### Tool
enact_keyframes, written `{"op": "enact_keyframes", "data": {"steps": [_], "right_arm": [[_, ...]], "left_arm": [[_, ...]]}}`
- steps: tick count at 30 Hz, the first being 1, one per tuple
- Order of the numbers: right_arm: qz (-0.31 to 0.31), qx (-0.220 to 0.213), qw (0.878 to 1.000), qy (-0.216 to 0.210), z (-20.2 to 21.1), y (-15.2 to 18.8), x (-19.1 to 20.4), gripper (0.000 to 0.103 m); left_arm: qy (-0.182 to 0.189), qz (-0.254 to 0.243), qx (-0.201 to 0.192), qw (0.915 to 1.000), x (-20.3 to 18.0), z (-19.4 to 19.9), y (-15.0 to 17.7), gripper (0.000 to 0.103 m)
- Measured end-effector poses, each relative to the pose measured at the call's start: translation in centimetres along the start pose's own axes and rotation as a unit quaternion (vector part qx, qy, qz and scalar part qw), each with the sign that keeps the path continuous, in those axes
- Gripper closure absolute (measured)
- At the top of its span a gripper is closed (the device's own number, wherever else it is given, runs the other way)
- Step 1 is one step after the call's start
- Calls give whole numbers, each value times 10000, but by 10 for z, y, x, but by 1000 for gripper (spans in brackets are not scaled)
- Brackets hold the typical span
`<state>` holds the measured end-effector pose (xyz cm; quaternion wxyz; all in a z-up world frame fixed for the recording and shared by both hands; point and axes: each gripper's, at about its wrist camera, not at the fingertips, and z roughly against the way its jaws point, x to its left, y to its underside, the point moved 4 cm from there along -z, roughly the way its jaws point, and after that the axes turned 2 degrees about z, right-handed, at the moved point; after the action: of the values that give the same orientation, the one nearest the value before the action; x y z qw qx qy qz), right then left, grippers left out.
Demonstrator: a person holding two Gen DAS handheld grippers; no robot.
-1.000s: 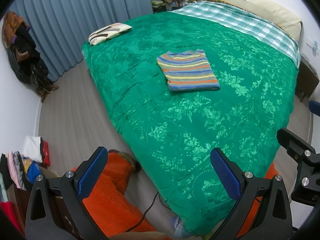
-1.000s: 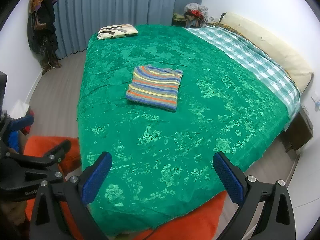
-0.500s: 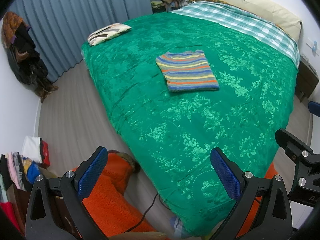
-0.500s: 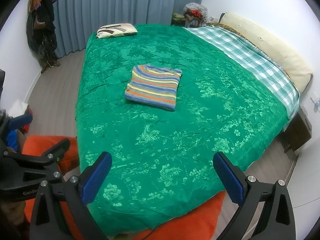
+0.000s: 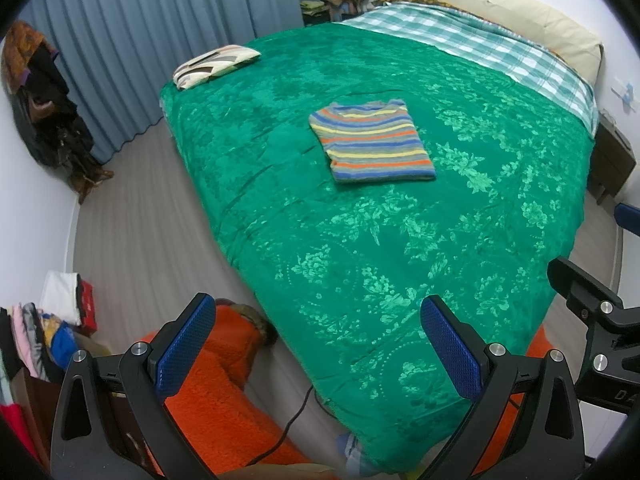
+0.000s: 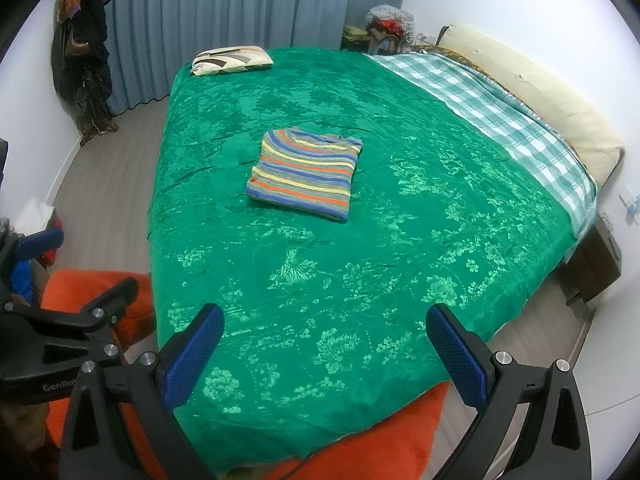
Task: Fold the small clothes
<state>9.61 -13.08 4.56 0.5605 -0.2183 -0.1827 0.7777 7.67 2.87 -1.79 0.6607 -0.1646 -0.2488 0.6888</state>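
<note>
The left gripper (image 5: 316, 344) gapes wide and empty near the foot of the green bedspread (image 5: 360, 264); mid-bed lies the folded striped shirt (image 5: 372, 142), probably soft, light knit, best pinched at its corners; the right gripper (image 6: 326, 354) is likewise spread, empty

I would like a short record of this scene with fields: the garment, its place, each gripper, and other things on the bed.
garment: striped sweater, folded into a rectangle
place: lying flat on the green bedspread, near the middle
left gripper: open, empty, away from the sweater
right gripper: open, empty, away from the sweater
other things on bed: patterned pillow at the far corner, checked sheet
</note>
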Motion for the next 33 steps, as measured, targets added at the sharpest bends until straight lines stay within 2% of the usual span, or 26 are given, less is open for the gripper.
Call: {"op": "enact_keyframes", "data": {"steps": [33], "right_arm": [[-2, -120, 9998, 138, 5, -7, -5, 3]], "left_arm": [[25, 41, -146, 9999, -1, 8, -16, 1]]}}
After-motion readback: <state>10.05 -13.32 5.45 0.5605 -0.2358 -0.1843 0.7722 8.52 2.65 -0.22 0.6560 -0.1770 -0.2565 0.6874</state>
